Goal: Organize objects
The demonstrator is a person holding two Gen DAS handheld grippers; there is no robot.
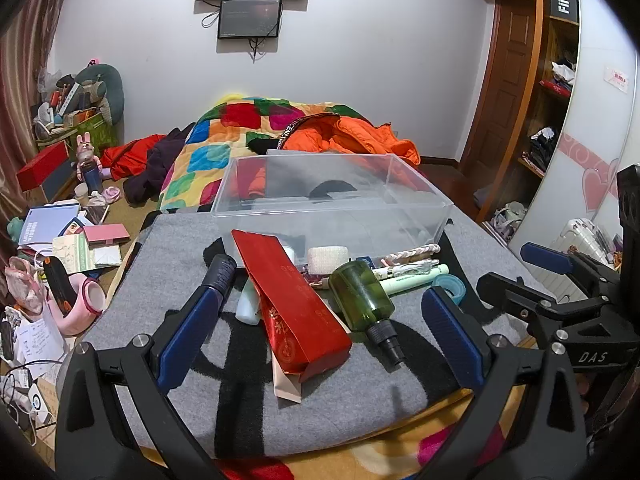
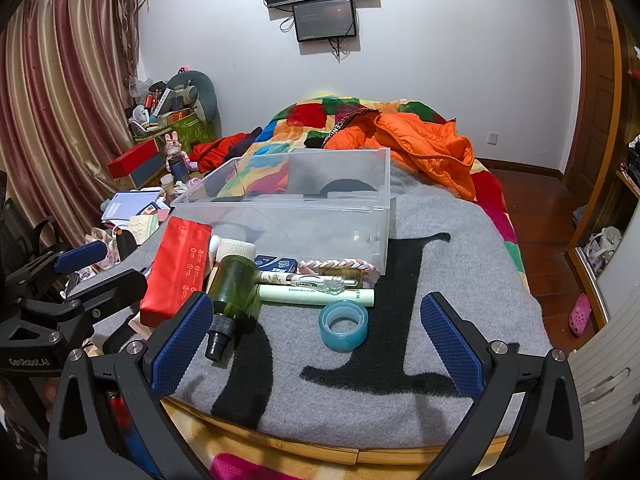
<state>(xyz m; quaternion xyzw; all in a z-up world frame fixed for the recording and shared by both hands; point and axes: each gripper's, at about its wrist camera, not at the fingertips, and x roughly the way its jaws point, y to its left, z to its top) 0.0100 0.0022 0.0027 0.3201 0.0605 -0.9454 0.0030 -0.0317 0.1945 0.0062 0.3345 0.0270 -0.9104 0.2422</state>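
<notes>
Wide open, both of them: the left gripper [image 1: 320,316] and the right gripper [image 2: 318,336], holding nothing, hovering low over the near edge of the grey blanket [image 2: 460,248].

Right in front, between the right jaws: a blue tape roll [image 2: 344,325], lying flat and alone. Easy to pinch, but able to roll off the bed edge if bumped.

A bit further: a green bottle [image 1: 365,297] on its side, black cap pointing back this way. Round, so likely to spin or slip out of the pads. Beside it, a red packet [image 1: 294,302] resting on top of a white tube [image 1: 248,306] and a pink box [image 1: 286,380]. Pulling the wrong one could tip the pile.

Then pens [image 2: 320,280], a pale green tube [image 2: 316,295], a small blue box [image 2: 276,265], a braided band [image 2: 340,266] and a white wrap roll [image 2: 238,250], all packed tight. Grabbing one could drag its neighbours.

Furthest: the clear bin [image 2: 304,200], empty by the look of it, touching the pile. Light plastic, so a hard push could slide it away.
</notes>
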